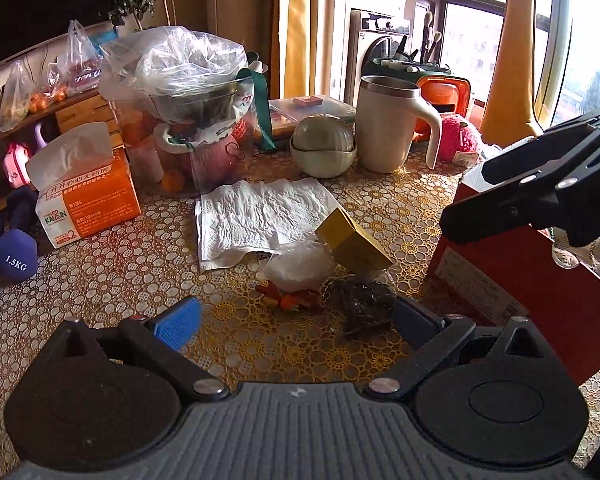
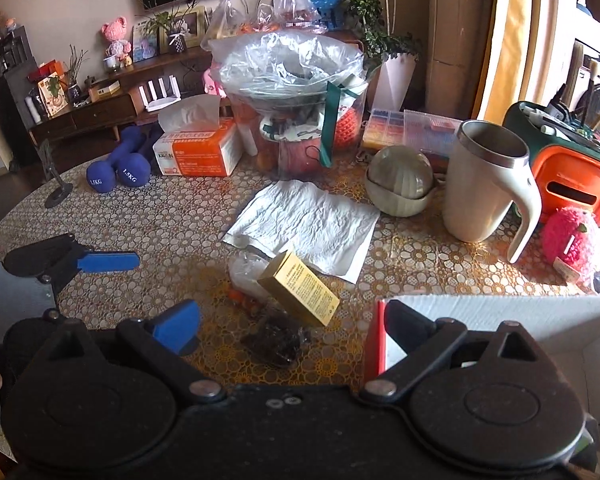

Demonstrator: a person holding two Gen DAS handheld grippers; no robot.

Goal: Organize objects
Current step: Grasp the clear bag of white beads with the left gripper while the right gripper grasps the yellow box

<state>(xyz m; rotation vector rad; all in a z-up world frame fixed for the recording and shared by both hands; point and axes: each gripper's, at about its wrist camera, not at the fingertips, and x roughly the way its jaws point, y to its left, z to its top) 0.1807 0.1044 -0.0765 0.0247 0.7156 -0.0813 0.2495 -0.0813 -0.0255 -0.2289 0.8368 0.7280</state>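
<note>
My left gripper point(image 1: 296, 320) is open wide, low over the patterned table point(image 1: 120, 280). Just ahead of its blue pads point(image 1: 178, 322) lie a dark crinkled packet point(image 1: 364, 304), a small orange and red piece point(image 1: 288, 299), a crumpled white plastic wad point(image 1: 300, 266) and a tilted yellow box point(image 1: 352, 246). A flat paper towel point(image 1: 260, 216) lies beyond them. My right gripper point(image 2: 296, 326) is open too, and its right finger sits at the near corner of a red box point(image 2: 374, 336) with a white top. The yellow box point(image 2: 300, 292) and dark packet point(image 2: 276, 340) lie between its fingers.
At the back stand a tissue box point(image 1: 88, 196), a plastic-lined clear bin point(image 1: 188, 112), stacked bowls point(image 1: 323, 148), a white mug point(image 1: 392, 124), an orange case point(image 1: 444, 96) and a pink plush point(image 1: 458, 138). Blue dumbbells point(image 2: 116, 168) lie far left. The table edge curves at the left.
</note>
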